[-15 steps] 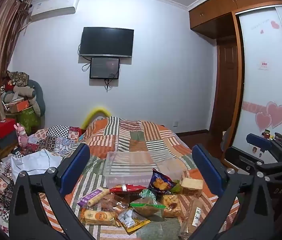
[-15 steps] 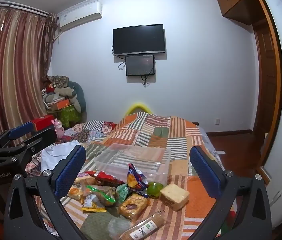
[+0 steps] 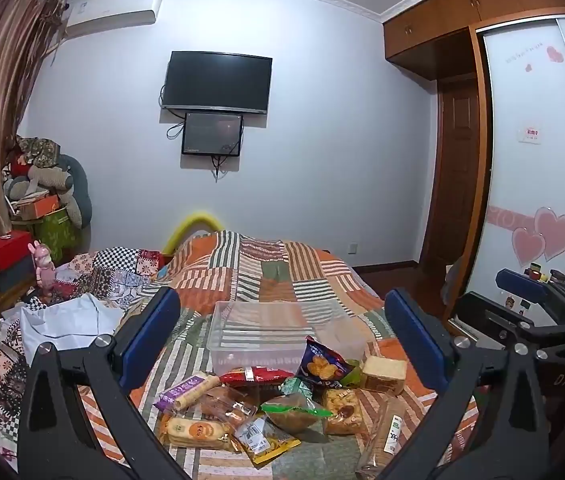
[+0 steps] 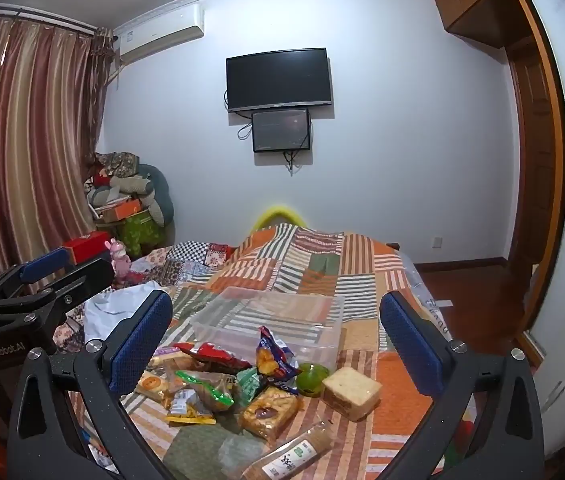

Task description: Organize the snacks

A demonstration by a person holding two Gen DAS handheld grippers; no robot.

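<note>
nothing moved since earlier frame. our left tongs (image 3: 280, 334) and right tongs (image 4: 274, 336) gape wide, empty, above snacks (image 3: 282, 404) heaped on bed (image 3: 266, 272) before clear bin (image 3: 258, 324). we suggest: pinch top packet first.

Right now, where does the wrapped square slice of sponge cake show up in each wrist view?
Left wrist: the sponge cake lies lower right of centre, right of the blue chip bag.
Right wrist: it lies lower centre-right, beside a green cup.
Shared landmark: the clear plastic bin just behind the snacks.
</note>
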